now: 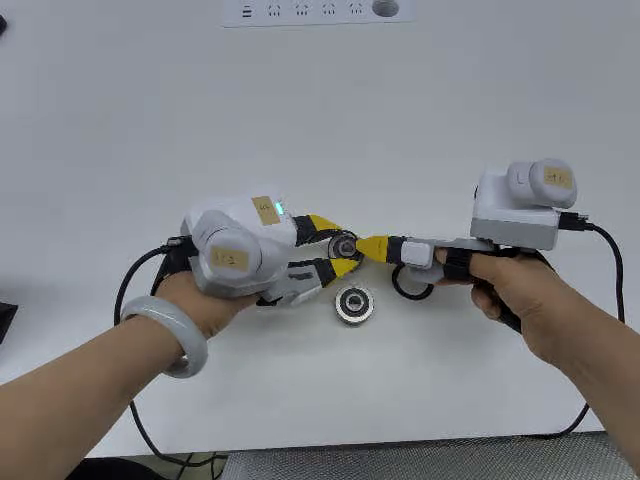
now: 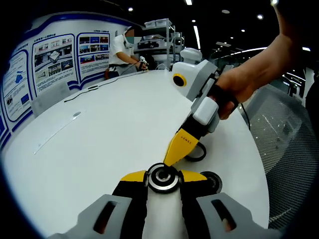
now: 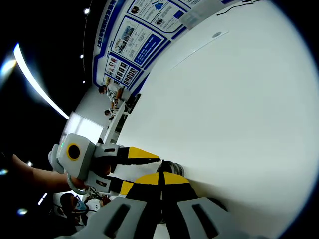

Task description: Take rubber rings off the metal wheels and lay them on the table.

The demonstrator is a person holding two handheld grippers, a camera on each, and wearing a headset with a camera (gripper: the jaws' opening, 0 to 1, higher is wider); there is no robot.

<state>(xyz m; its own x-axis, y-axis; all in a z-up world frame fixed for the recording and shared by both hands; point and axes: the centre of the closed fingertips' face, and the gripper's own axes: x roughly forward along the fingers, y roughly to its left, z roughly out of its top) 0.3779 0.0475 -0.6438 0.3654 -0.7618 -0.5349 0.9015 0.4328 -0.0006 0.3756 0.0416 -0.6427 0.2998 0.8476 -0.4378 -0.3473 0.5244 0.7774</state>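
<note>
My left gripper (image 1: 342, 247) is shut on a metal wheel (image 1: 343, 243) with a black rubber ring, held just above the white table (image 1: 300, 120). In the left gripper view the wheel (image 2: 163, 178) sits between the yellow jaws. My right gripper (image 1: 372, 247) comes in from the right with its jaws together. Its tips (image 2: 170, 157) touch the wheel's rim; whether they pinch the ring I cannot tell. The right gripper view shows the wheel (image 3: 172, 168) just past my shut jaws. A second wheel (image 1: 354, 303) lies on the table below. A loose black ring (image 1: 410, 285) lies under the right gripper.
A white power strip (image 1: 315, 10) lies at the table's far edge. Black cables (image 1: 125, 290) trail from both grippers toward the near edge. A person (image 2: 127, 47) stands far off beyond the table. Grey mesh (image 2: 279, 139) borders the table's right side.
</note>
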